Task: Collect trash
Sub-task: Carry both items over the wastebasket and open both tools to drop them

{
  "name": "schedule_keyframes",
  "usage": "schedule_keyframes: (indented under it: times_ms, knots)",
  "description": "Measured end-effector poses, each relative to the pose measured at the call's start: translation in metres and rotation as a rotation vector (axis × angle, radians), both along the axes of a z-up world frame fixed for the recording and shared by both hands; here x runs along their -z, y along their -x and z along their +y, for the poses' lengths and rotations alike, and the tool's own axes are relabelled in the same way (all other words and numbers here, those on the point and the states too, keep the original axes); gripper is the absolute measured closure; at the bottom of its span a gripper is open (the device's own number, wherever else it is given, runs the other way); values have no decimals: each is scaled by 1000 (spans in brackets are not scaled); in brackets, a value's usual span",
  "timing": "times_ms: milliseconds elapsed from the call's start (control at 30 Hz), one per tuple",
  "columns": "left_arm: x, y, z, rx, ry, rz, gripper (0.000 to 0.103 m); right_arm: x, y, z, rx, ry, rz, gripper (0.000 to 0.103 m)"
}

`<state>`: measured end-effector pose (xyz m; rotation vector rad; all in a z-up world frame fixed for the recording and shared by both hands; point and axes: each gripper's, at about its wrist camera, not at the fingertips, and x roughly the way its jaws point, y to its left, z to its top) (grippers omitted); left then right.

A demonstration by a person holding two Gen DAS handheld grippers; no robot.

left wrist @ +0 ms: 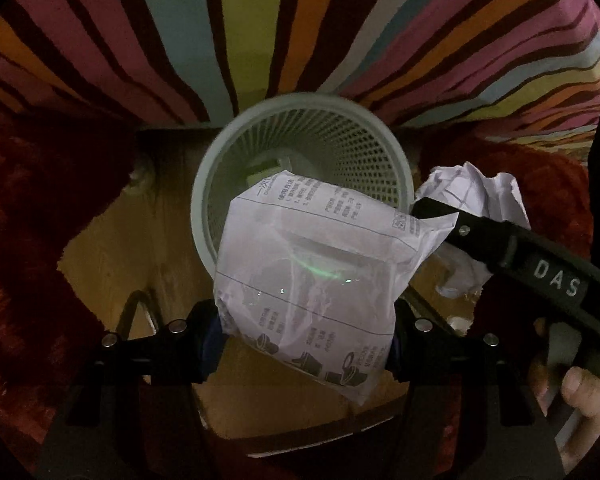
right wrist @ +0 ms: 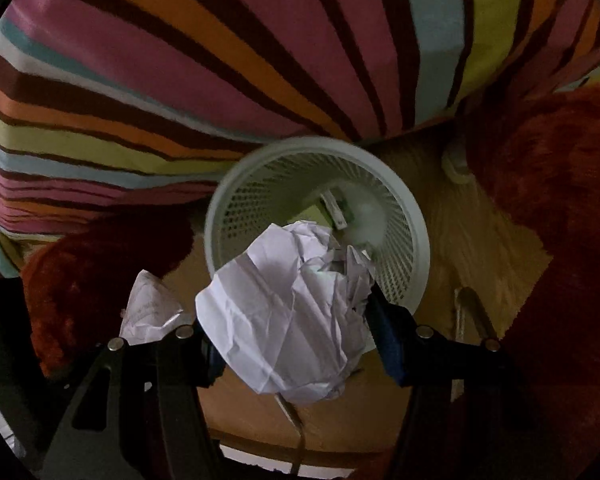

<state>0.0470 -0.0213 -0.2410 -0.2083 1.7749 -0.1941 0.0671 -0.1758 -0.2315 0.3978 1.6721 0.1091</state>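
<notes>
Wooden floor point(left wrist: 112, 248), a striped cloth point(left wrist: 236, 32) at the far side, red fuzzy fabric point(left wrist: 32, 216) left and right. Between them stands a white mesh bin point(left wrist: 364, 148) with scraps at its bottom. The left gripper point(left wrist: 306, 344) pinches a printed plastic packet point(left wrist: 312, 280) over the bin's near rim. The right gripper point(right wrist: 296, 344) clamps a crumpled paper ball point(right wrist: 284, 320) just above the bin's near edge.

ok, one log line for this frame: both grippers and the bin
left gripper: shut on printed plastic packet | right gripper: shut on crumpled paper ball | white mesh wastebasket: upright on floor, some trash inside
</notes>
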Motion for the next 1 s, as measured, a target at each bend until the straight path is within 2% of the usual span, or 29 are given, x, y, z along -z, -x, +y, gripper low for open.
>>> schedule_keyframes:
  times_ms: [100,167,233,267,367,633,1000]
  knots:
    - [3,0,9,5,-7,27,38,4,4,-2,-14,15,21,44]
    - [5,1,10,4,-11,46,33,5,5,-4,-12,14,33,40]
    - [12,2,11,8,-49,75,23,8,6,-6,-9,-7,44,23]
    - [13,2,11,5,-44,79,19,8,5,-6,-6,-15,46,20]
    - [10,1,14,-1,-33,67,15,6,6,-7,-6,-26,41,19]
    - [5,1,16,-16,-35,46,15,-2,7,-13,27,-39,7,19]
    - [-1,-1,19,-22,-47,14,15,-8,6,-8,3,-27,-23,19]
